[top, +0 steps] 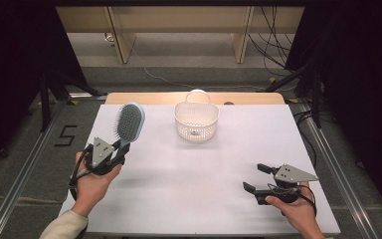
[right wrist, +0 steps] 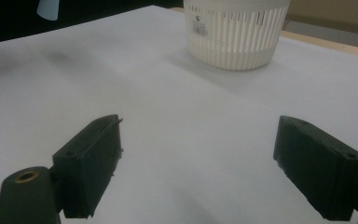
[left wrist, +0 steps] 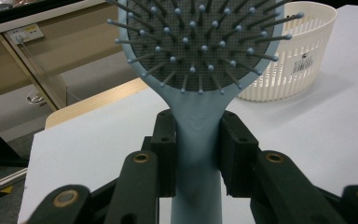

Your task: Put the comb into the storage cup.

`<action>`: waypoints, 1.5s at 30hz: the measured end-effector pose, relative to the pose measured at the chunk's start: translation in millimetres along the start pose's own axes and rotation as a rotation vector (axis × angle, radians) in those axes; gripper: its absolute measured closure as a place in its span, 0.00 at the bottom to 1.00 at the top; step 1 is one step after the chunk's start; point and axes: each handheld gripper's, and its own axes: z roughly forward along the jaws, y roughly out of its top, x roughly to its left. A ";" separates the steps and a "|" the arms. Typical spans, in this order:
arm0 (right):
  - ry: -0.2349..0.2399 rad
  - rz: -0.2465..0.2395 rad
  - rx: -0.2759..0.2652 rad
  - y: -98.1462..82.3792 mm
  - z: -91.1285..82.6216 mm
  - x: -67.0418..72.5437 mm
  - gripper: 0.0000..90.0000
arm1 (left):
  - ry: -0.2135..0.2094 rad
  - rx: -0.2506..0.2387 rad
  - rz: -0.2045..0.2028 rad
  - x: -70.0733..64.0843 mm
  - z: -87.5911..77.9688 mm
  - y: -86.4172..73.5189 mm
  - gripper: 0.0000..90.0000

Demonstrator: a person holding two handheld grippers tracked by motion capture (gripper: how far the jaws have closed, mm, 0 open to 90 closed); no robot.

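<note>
Your right gripper (top: 254,178) sits nearest, jaws wide apart with nothing between them. Your left gripper (top: 121,148) clamps the blue hairbrush (top: 129,122) by its handle, raised above the table's left side, left of the white basket (top: 196,121).

Matt blue plastic hairbrush (left wrist: 200,135), slotted cream plastic basket (top: 196,122), seemingly paper-covered table (top: 204,169)

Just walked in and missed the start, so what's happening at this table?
A person works with a gripper in each hand. The left gripper is clamped on the handle of a light blue hairbrush, holding it raised with the bristles up, at the left of the white table. The right gripper is open with nothing between its jaws, at the near right. A white slotted basket stands at the far middle.
</note>
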 end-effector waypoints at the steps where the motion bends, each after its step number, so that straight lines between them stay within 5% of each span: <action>1: 0.001 -0.001 0.000 0.0 -0.1 0.0 0.18 | -0.001 0.000 0.001 -0.2 0.3 0.3 0.78; 45: 0.002 -0.007 -0.001 0.2 -0.2 0.0 0.18 | -0.032 -0.026 0.018 -15.8 13.8 19.5 0.78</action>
